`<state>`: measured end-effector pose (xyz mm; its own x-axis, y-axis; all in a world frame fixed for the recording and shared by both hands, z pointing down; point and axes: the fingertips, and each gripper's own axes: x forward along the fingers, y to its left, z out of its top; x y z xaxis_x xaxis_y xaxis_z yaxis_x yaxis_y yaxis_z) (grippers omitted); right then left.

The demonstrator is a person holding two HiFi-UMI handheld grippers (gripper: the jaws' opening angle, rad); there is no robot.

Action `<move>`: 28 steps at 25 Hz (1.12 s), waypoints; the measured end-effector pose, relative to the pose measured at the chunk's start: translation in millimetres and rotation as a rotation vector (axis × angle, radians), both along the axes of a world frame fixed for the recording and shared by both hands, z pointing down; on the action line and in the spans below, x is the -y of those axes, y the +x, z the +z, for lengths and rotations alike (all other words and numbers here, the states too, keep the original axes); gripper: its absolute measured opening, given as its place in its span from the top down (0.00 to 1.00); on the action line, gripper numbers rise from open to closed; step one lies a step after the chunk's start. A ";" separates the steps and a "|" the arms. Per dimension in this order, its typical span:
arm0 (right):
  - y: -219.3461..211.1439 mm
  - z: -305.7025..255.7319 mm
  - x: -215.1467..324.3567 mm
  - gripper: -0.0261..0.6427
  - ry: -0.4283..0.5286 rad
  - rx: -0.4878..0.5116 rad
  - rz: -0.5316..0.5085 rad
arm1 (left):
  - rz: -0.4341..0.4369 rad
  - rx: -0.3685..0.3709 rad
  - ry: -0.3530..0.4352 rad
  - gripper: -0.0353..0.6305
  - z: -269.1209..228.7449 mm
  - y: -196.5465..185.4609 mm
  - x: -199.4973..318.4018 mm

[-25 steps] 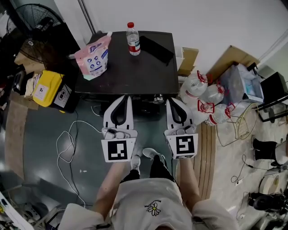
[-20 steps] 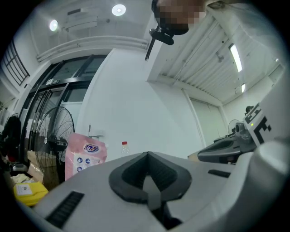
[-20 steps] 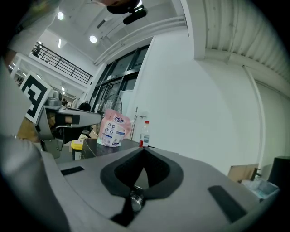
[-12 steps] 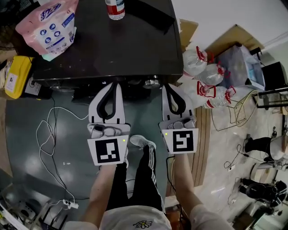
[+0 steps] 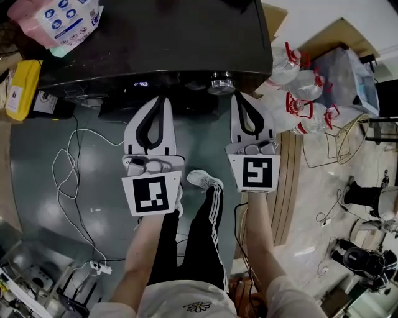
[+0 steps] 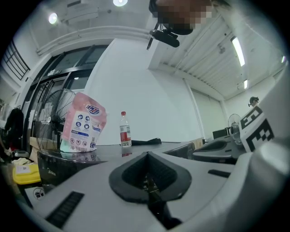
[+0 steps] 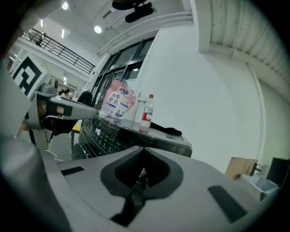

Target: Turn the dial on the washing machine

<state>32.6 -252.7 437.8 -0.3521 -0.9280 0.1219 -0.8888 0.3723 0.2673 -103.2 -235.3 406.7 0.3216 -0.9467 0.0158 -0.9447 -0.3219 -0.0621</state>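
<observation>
Grey floor (image 5: 37,161), Midea washing machine (image 5: 155,43), pink pouch (image 5: 59,18)

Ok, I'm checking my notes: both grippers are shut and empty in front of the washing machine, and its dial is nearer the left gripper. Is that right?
Not quite. In the head view the dial sits nearer the right gripper, close by its tips, not the left gripper. The rest holds: both are shut and empty in front of the washing machine.
</observation>
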 end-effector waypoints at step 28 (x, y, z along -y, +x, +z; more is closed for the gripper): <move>10.4 43.6 15.8 0.96 -0.075 -0.018 0.045 | -0.009 0.005 -0.059 0.95 24.4 -19.1 -0.1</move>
<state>43.0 -268.4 481.4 -0.3076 -0.9307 0.1980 -0.9001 0.3521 0.2566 -122.4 -235.2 431.1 0.3129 -0.9470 0.0728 -0.9473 -0.3167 -0.0478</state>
